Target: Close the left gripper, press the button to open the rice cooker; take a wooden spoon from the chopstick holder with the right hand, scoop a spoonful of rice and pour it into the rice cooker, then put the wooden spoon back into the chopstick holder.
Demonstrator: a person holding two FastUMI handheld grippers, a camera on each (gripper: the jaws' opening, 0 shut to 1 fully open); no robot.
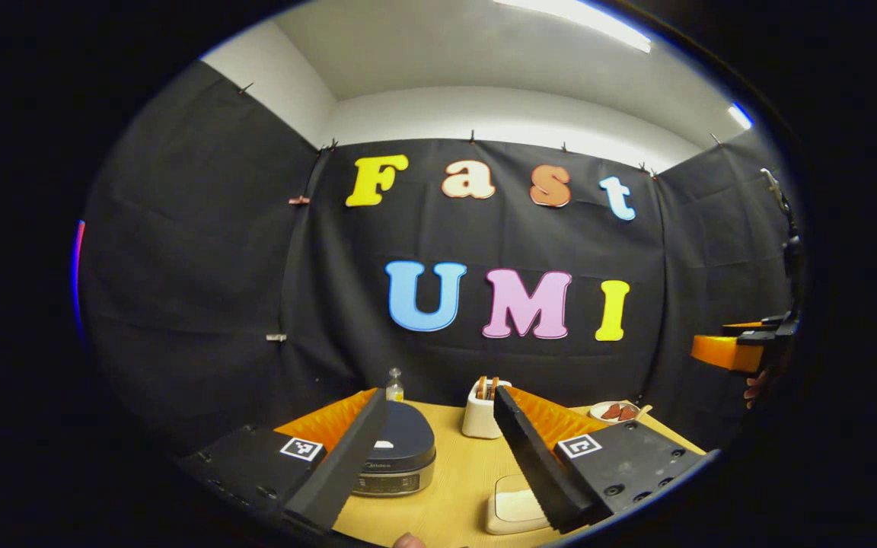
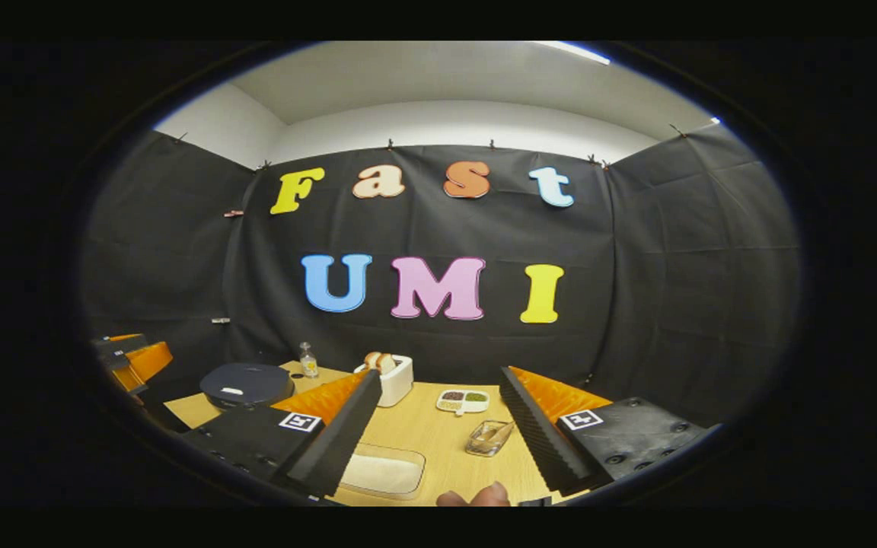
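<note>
Fingers of the left gripper (image 1: 438, 457) stand spread wide in the left gripper view, with nothing between them but bare light wooden tabletop (image 1: 457, 487). Behind the left finger sits the rice cooker (image 1: 400, 449), a low rounded appliance with a dark blue lid and a silver base; its lid is down. A small clear bottle with a yellowish label (image 1: 394, 385) stands just behind it by the wall. Between the fingers, farther back, stands the white rounded chopstick holder (image 1: 482, 415), with brown wooden handles (image 1: 487, 387) rising from its top. Near the table's front edge, beside the right finger, lies a shallow white rectangular tray (image 1: 513, 506). A small white dish with reddish-brown pieces (image 1: 613, 412) sits at the back right. Far right, the other gripper (image 1: 743, 346) hangs in the air well above the table.

In the right gripper view, the right gripper (image 2: 438, 441) is likewise released, its fingers well apart and empty over the tabletop (image 2: 438, 438). The rice cooker (image 2: 247, 384) lies at the back left, closed, the bottle (image 2: 307, 361) beside it, and the chopstick holder (image 2: 391, 378) just right of that, behind the left finger. A white divided dish with dark and green fillings (image 2: 463, 401) sits mid-table, a small clear glass container (image 2: 489, 438) nearer, and a clear rectangular tray of white rice (image 2: 381, 472) at the front. The left gripper (image 2: 130, 358) shows at the far left edge.
</note>
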